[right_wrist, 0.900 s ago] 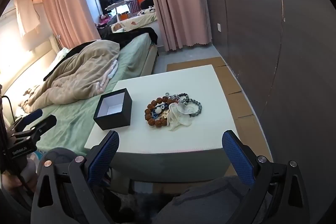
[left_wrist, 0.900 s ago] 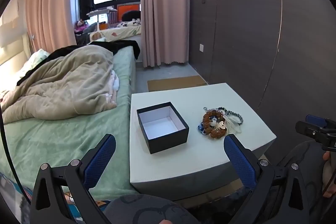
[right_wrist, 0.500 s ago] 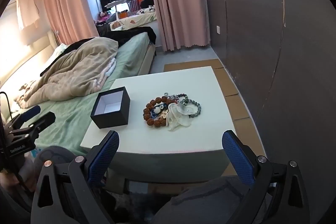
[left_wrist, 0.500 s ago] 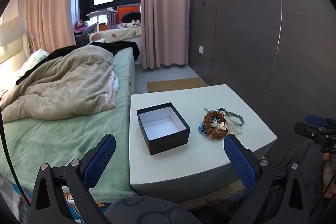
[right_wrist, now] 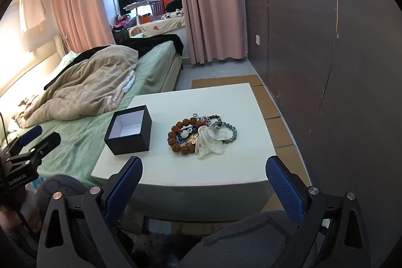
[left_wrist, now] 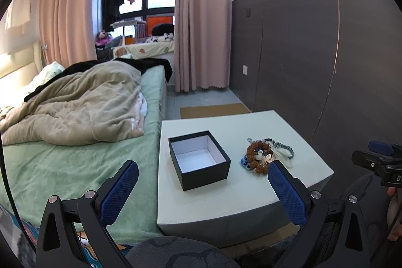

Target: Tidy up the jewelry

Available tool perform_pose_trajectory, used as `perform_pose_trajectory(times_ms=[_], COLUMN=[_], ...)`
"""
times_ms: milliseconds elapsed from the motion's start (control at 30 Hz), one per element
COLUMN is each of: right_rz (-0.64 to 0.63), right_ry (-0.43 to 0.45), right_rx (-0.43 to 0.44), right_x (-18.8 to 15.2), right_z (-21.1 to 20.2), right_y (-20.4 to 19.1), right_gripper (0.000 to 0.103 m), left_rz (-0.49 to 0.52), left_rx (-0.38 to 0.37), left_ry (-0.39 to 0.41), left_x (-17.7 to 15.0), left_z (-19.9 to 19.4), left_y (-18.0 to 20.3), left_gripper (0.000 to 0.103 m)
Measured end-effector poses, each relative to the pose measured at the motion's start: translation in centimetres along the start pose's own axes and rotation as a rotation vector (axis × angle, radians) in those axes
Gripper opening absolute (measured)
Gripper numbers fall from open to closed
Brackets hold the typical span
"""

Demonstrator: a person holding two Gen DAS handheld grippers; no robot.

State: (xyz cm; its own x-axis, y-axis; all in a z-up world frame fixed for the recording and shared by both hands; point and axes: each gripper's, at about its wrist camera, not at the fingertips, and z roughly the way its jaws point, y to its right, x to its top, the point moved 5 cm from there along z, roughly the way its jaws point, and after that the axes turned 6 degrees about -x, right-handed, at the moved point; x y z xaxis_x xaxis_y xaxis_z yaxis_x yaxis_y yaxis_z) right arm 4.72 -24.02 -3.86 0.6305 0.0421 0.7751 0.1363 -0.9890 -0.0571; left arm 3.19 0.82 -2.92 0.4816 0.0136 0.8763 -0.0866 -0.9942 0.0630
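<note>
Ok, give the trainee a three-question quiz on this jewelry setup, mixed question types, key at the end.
1. True or false: the black box already holds jewelry.
2. Which side of the box does the jewelry pile lie on, seen from the right wrist camera? A left, B right.
3. Fill in: the left gripper and right gripper are both ____.

Key: 1 false, its white inside is bare. 2 B. 3 open, holding nothing, short of the white table.

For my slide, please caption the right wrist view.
Open right gripper faces a jewelry pile beside an empty black box.
</note>
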Motion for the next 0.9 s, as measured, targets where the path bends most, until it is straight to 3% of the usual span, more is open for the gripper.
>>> perform_pose_trajectory(times_ms=[900], right_rz=[0.019], right_ry=[0.006], right_rx=[-0.012], right_x=[-0.12], right_z=[-0.43], right_y=[0.43], right_gripper=[0.099], left_rz=[-0.002], left_rx=[0.001], left_ry=[-0.022], left_x=[-0.34], left_z=[0.07], left_y=[-0.31], left_gripper=[0.103])
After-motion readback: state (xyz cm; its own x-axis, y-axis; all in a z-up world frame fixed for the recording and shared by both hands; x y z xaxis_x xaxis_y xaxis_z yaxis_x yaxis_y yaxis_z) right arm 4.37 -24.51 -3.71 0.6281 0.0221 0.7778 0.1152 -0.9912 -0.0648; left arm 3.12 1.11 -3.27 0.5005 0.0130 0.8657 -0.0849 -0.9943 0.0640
